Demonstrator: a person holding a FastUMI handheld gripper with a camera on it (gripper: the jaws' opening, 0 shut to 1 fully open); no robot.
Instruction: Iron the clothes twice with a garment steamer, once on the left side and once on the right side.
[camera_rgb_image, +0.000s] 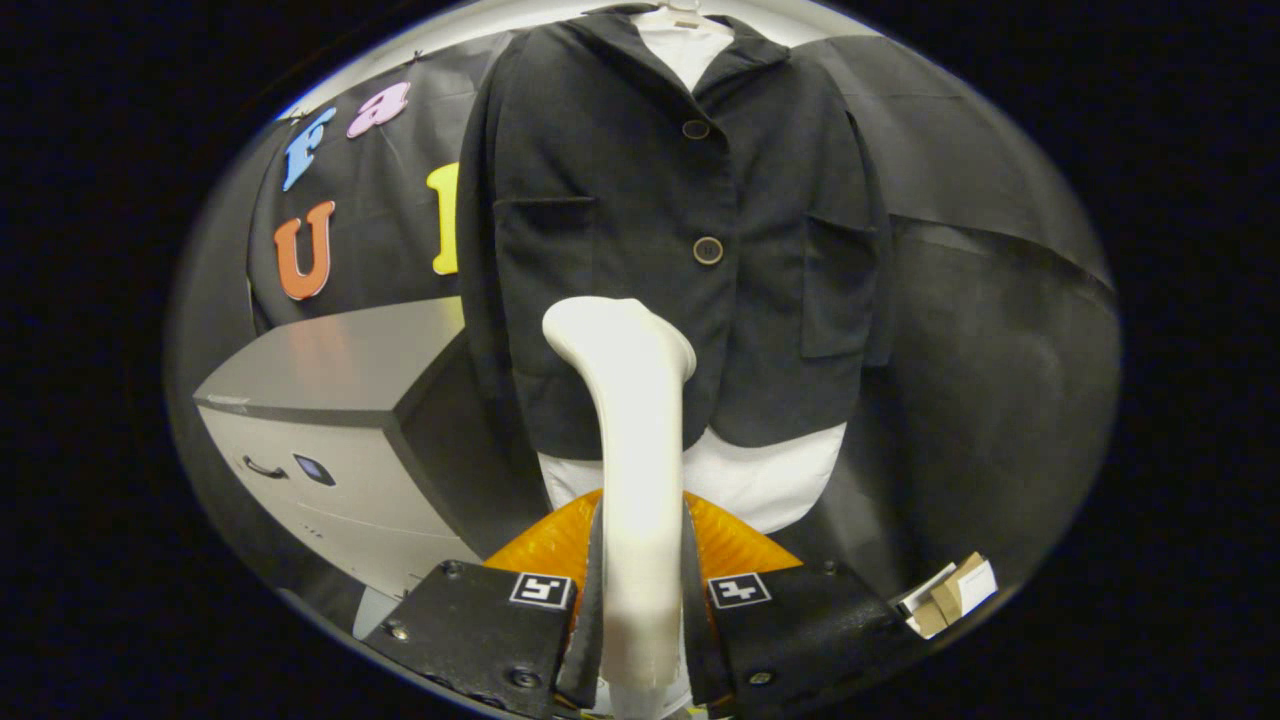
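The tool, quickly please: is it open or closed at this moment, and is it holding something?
Tool: closed, both fingers pressing on the white garment steamer, whose head is up near the black jacket.

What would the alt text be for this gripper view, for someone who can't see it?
The gripper has its jaws shut on a white garment steamer, whose head points at a dark jacket hanging just beyond, worn over a white shirt. A grey cabinet stands beside the jacket, and something orange sits just behind the jaws.

The steamer (630, 470) hides the black jacket's (640, 200) lower centre front; the hanger (685, 12) is cut off at the top centre.
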